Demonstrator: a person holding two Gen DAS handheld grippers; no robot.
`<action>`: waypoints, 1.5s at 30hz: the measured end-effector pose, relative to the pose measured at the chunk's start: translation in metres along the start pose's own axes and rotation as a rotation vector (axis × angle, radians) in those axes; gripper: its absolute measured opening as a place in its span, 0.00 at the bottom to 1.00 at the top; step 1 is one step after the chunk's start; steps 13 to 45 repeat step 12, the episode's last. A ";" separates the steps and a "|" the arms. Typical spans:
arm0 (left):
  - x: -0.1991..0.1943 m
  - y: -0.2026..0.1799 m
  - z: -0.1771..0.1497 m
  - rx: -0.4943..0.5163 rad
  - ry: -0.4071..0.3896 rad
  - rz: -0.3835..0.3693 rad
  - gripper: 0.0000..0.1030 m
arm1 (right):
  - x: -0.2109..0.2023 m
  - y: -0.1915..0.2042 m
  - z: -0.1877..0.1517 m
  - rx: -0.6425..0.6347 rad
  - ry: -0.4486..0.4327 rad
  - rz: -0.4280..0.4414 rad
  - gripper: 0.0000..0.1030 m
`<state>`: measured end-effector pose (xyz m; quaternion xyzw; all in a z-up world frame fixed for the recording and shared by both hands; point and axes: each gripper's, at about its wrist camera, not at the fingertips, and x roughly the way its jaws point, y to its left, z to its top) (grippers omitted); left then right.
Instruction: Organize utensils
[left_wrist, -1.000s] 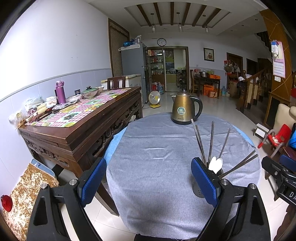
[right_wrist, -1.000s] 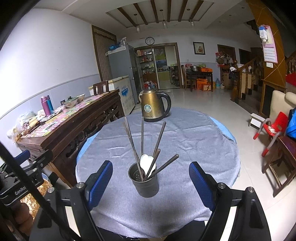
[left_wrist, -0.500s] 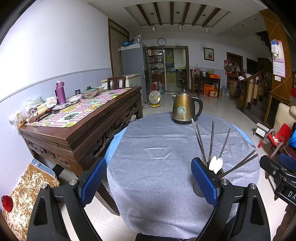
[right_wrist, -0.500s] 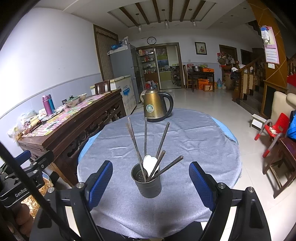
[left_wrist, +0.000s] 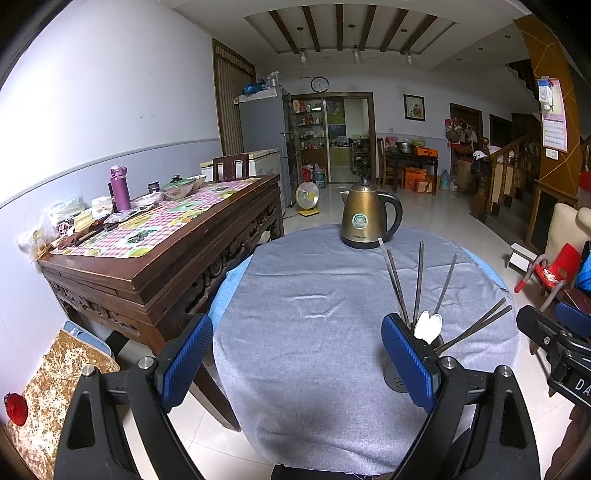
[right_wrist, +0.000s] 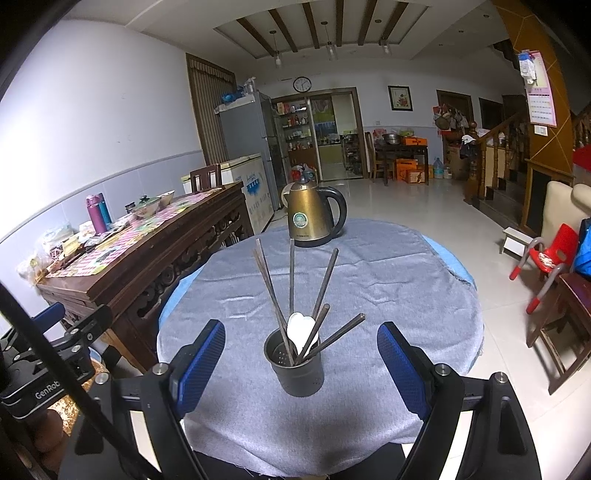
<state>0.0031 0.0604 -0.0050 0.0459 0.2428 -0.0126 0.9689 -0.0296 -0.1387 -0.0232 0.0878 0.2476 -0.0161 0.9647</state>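
A dark perforated metal utensil holder (right_wrist: 295, 365) stands on the round table under a grey cloth (right_wrist: 388, 280). Several dark chopsticks (right_wrist: 273, 295) and a white spoon (right_wrist: 301, 328) stand in it. My right gripper (right_wrist: 301, 365) is open and empty, its blue pads either side of the holder and nearer the camera. My left gripper (left_wrist: 297, 363) is open and empty over the cloth (left_wrist: 295, 295). The holder (left_wrist: 395, 376) is partly hidden behind its right pad, with the chopsticks (left_wrist: 417, 284) and spoon (left_wrist: 428, 326) above.
A gold electric kettle (right_wrist: 314, 218) stands at the table's far edge, also in the left view (left_wrist: 365, 221). A dark wooden sideboard (left_wrist: 159, 254) with bottles and bowls stands left of the table. A red child's chair (right_wrist: 546, 258) and wooden furniture are on the right.
The right gripper has drawn slightly closer to the holder. The left gripper has barely moved. Both stay open.
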 end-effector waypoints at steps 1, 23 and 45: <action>0.000 -0.001 0.000 0.001 0.001 -0.002 0.90 | 0.000 0.000 0.000 0.000 0.001 0.000 0.84; 0.029 -0.010 0.002 -0.005 0.030 -0.028 0.90 | 0.005 -0.015 0.006 0.019 -0.014 -0.019 0.84; 0.029 -0.010 0.002 -0.005 0.030 -0.028 0.90 | 0.005 -0.015 0.006 0.019 -0.014 -0.019 0.84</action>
